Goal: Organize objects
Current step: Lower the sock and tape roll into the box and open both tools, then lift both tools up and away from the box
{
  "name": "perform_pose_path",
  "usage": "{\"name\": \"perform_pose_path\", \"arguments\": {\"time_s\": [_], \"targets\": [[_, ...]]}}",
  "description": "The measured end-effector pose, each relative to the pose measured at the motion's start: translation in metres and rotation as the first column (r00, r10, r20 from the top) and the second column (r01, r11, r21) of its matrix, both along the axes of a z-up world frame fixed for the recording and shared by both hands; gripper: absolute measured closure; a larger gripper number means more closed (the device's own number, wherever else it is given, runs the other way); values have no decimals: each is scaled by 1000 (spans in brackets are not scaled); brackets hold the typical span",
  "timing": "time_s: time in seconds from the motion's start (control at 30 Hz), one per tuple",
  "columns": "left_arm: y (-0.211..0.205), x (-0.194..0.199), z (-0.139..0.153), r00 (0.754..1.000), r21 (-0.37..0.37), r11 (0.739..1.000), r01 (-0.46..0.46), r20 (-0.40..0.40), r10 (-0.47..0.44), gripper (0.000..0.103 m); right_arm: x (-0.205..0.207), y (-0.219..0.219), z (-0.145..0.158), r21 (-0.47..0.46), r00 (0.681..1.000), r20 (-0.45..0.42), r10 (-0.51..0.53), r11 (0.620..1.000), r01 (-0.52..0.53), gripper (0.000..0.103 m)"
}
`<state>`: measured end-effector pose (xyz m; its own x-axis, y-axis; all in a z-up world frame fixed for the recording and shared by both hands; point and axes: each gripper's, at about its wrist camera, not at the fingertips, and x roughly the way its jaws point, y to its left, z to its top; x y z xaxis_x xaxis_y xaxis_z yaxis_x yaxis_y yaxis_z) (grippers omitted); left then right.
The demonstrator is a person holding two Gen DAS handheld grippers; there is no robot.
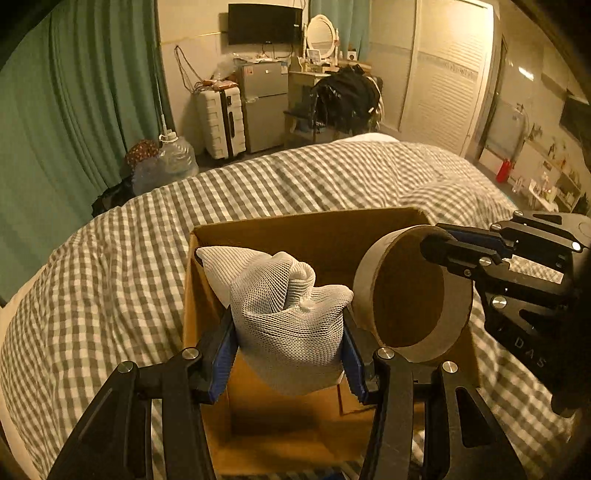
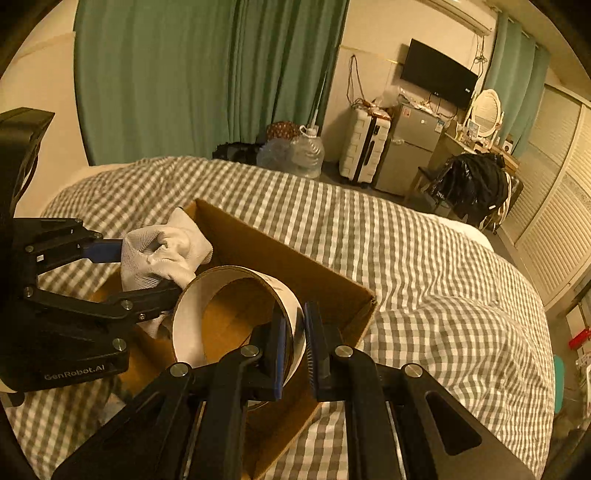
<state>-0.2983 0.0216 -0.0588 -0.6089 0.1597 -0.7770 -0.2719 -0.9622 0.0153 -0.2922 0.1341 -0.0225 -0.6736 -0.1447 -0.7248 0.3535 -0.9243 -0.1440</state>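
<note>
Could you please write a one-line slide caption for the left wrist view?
Left gripper holds a white mesh bundle over the cardboard box while the right gripper carries a cardboard ring.

my left wrist camera looks forward and down along its fingers, close over the box (image 1: 306, 229) on the bed (image 1: 110, 266), facing the tv (image 1: 265, 23) wall. my right wrist camera sits just beside it, angled leftward over the same box (image 2: 295, 266). both share box, bed, tv and each other's gripper.

A home bedroom: checked quilt on the bed (image 1: 295, 177), green curtains (image 1: 74, 92), vanity mirror (image 1: 320, 35), wall television (image 1: 264, 23).
</note>
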Motion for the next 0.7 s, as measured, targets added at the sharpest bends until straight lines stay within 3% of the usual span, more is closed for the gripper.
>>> {"name": "perform_pose_path", "arguments": {"time_s": [0.27,0.43,0.57,0.7], "targets": [[4,-11,-27,1000,-24,1000,16,12,-16,51,-13,-5,-28,44,1000,24,5,999,-6,94],[3,-16,-36,999,-22,1000,21,31,-21,49,-18,2,-36,-23,998,59,-4,1000,5,92],[2,-20,-39,999,-1,1000,13,51,-13,41,-16,6,-33,-58,998,59,1,998,2,87],[-2,-14,-31,998,6,999,-31,55,31,23,-13,9,-22,-73,998,51,-28,997,32,51]]}}
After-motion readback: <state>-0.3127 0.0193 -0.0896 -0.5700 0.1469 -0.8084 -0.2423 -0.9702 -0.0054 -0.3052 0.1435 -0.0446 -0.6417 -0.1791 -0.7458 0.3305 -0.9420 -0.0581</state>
